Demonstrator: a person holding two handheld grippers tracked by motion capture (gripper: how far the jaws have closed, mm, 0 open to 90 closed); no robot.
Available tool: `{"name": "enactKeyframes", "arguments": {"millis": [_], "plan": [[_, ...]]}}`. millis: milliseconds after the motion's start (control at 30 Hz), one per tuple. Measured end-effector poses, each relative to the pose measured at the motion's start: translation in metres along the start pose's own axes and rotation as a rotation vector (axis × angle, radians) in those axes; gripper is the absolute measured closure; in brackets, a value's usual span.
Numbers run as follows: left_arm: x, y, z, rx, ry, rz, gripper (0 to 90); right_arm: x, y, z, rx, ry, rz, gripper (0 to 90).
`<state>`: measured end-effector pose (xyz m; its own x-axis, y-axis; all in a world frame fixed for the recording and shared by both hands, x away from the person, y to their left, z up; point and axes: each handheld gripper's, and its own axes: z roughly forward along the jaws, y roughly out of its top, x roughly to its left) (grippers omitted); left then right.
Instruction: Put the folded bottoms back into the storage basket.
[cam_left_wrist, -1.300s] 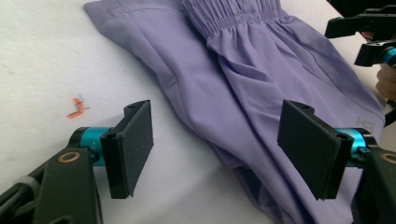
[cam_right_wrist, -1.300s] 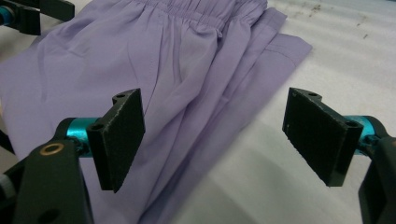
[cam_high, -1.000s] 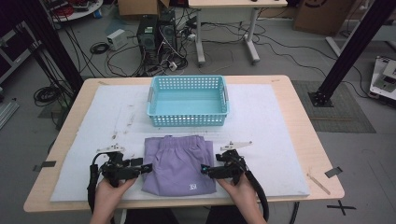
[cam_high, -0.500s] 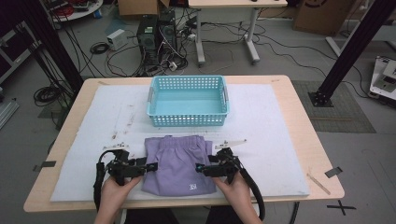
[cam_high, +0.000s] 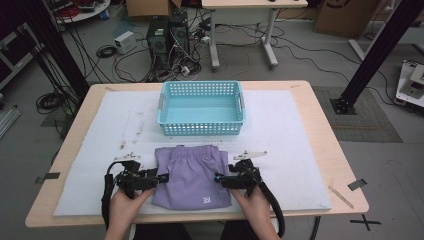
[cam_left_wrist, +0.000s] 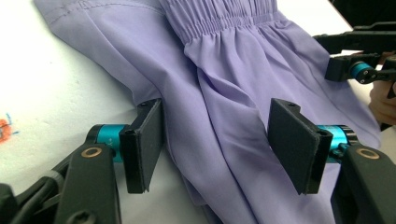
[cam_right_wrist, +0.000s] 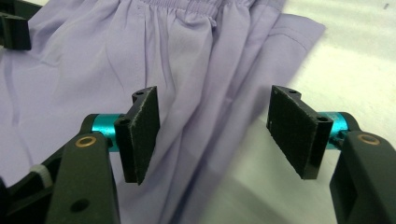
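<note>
From above, at the table's six o'clock edge, lilac shorts (cam_high: 192, 175) lie flat on a white mat (cam_high: 290, 135), their gathered waistband toward twelve o'clock. A turquoise basket (cam_high: 201, 128) sits just beyond them at twelve o'clock, near but not touching. The left gripper (cam_high: 161, 177) meets the shorts' nine o'clock edge, and the right gripper (cam_high: 218, 177) meets their three o'clock edge, each held in a hand coming in from six o'clock.

Along the left gripper (cam_left_wrist: 215, 140) in its own view, the jaws stand wide apart and have just been closing. A fold of the shorts (cam_left_wrist: 224, 93) lies between them; the nine o'clock pad touches the cloth edge, the other stands clear.

Along the right gripper (cam_right_wrist: 212, 133) in its own view, the jaws are likewise wide apart, having just been closing. The hem of the shorts (cam_right_wrist: 187, 74) runs between them, gripped by neither pad.
</note>
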<state>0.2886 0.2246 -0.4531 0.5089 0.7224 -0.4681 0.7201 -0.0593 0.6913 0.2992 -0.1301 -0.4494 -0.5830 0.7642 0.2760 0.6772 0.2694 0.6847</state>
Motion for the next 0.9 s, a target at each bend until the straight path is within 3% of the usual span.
{"name": "enactKeyframes", "arguments": {"millis": [267, 500, 600, 633, 700, 800, 900], "plan": [[-0.004, 0.001, 0.008, -0.008, -0.007, 0.004, 39.8, 0.004, 0.006, 0.006, 0.006, -0.018, 0.013, 51.1], [-0.011, 0.005, 0.019, 0.007, -0.011, 0.012, 52.9, 0.007, 0.007, 0.009, 0.004, -0.035, -0.008, 61.5], [-0.011, 0.006, 0.019, 0.011, 0.008, 0.020, 57.4, 0.008, 0.008, 0.010, 0.012, -0.045, -0.025, 63.8], [-0.011, 0.006, 0.017, 0.009, 0.019, 0.019, 56.6, 0.007, 0.008, 0.010, 0.013, -0.040, -0.021, 63.8], [-0.012, 0.005, 0.014, -0.006, 0.082, 0.032, 49.8, 0.007, 0.008, 0.010, 0.010, -0.034, -0.024, 63.0], [-0.015, 0.004, 0.015, -0.012, 0.099, 0.040, 46.0, 0.008, 0.008, 0.010, 0.009, -0.035, -0.027, 60.0], [-0.018, 0.005, 0.017, -0.006, 0.126, 0.064, 46.5, 0.009, 0.008, 0.011, 0.009, -0.054, -0.040, 64.8]]}}
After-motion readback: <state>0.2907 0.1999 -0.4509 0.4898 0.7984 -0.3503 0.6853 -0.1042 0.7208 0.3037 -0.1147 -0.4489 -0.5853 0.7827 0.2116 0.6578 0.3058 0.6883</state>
